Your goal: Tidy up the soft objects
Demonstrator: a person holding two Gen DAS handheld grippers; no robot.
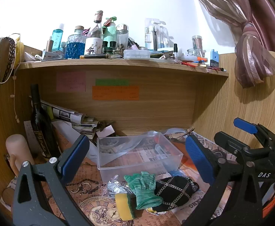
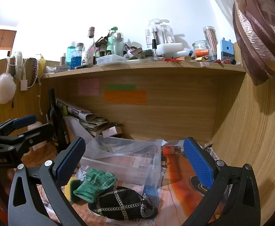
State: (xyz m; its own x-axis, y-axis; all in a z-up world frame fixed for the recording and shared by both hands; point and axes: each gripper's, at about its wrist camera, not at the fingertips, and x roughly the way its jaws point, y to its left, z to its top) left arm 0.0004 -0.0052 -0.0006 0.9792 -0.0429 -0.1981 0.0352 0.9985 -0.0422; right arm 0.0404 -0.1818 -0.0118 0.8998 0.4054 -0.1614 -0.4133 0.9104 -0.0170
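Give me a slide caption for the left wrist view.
Open left gripper hovers over green glove, sponge and black pouch before a clear bin.

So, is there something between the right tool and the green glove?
Nothing visible blocks it. The right tool is open above the green glove, which lies on top, partly over the black chained pouch and the sponge, in front of the clear box.

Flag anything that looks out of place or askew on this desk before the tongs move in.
The green glove, black chain-trimmed pouch and yellow sponge lie heaped on the desk in front of the clear plastic bin, overlapping, none inside it. Behind, a stack of papers slumps at a tilt against the dark bottle.
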